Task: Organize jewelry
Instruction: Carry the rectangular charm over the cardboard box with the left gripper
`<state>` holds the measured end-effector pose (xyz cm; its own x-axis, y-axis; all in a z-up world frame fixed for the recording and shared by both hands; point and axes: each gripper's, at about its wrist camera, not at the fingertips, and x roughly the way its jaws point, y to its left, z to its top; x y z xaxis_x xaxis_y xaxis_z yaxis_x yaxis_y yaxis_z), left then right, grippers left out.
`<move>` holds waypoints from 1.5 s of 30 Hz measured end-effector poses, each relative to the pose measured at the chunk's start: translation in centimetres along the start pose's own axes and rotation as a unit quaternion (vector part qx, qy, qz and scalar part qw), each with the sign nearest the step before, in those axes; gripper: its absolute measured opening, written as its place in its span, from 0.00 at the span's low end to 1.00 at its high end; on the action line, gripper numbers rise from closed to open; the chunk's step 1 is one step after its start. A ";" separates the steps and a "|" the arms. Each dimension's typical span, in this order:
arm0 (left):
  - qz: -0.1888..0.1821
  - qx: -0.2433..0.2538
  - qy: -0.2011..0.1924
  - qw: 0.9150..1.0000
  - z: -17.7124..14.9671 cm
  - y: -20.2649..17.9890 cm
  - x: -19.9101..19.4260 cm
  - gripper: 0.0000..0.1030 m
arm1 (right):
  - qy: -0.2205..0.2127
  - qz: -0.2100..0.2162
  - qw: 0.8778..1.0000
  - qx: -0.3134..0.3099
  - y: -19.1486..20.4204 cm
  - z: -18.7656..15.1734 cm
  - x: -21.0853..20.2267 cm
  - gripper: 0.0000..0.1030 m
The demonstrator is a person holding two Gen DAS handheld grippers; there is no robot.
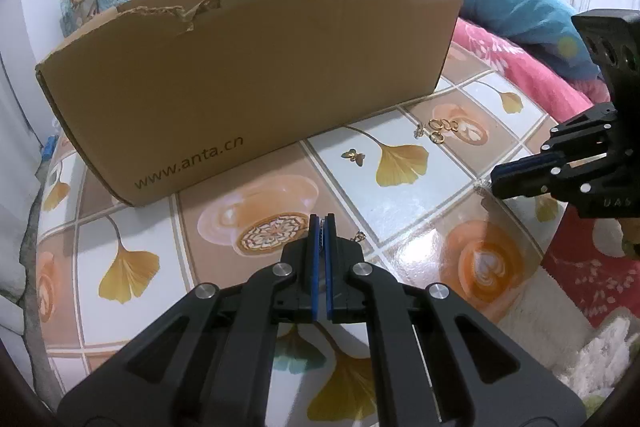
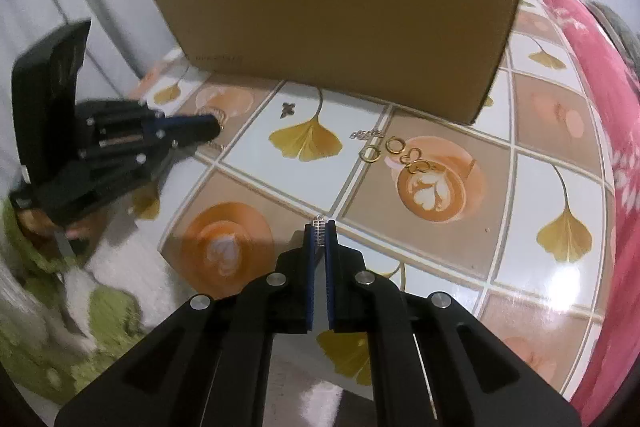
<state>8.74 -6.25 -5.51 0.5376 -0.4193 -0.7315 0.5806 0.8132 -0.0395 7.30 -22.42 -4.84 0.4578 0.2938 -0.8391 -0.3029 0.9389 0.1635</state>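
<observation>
**Two grippers, each pinching a small piece, in front of the carton**

Several gold rings [image 2: 394, 143] lie loose on the table [image 2: 440, 251], just in front of the right end of the cardboard box [image 2: 340, 15], over a printed coffee cup. Touching or nearly touching them, on the side toward the box's middle, sits a small silver chain piece [image 2: 366, 134]. Farther along the box front, near its centre, a butterfly-shaped charm [image 1: 353, 156] rests alone on a pale tile beside a printed ginkgo leaf.

Nearer than all of these, well out from the box, the right gripper [image 2: 320, 227] has its blue pads closed on a small silver ladder-like piece [image 2: 319, 225] that pokes out past the tips. The left gripper [image 1: 323, 218] is off the box's left half, pads pressed together; a small gold piece [image 1: 360, 236] shows just beside its right finger, and whether it is pinched cannot be told.

Beyond the box's right end lies a pink floral blanket [image 2: 600, 75].
</observation>
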 end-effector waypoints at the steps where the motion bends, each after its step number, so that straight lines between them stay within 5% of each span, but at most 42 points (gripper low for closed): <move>1: -0.002 -0.001 0.000 1.000 0.0 0.1 0.0 0.02 | -0.003 0.001 1.000 0.006 -0.1 0.0 -0.2 0.05; 20: -0.011 0.000 -0.068 0.998 2.4 -0.3 -4.6 0.01 | -0.101 0.020 0.994 0.031 0.2 1.7 -6.0 0.05; 35: -0.021 0.030 -0.172 0.984 11.5 0.2 -10.6 0.01 | -0.235 0.071 0.969 -0.026 0.8 8.6 -11.0 0.05; 41: -0.023 0.045 -0.144 0.988 16.5 2.1 -8.5 0.01 | -0.216 0.087 0.972 -0.041 -0.9 13.5 -9.8 0.05; 45: -0.046 0.038 -0.073 0.996 18.9 4.0 -4.6 0.01 | -0.156 0.101 0.982 -0.029 -3.0 16.7 -6.4 0.05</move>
<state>20.20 -8.71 10.56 0.5599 -0.5488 -0.6208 0.6725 0.7386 -0.0464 19.25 -24.13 8.69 0.6143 0.5223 -0.5915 -0.4569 0.8466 0.2731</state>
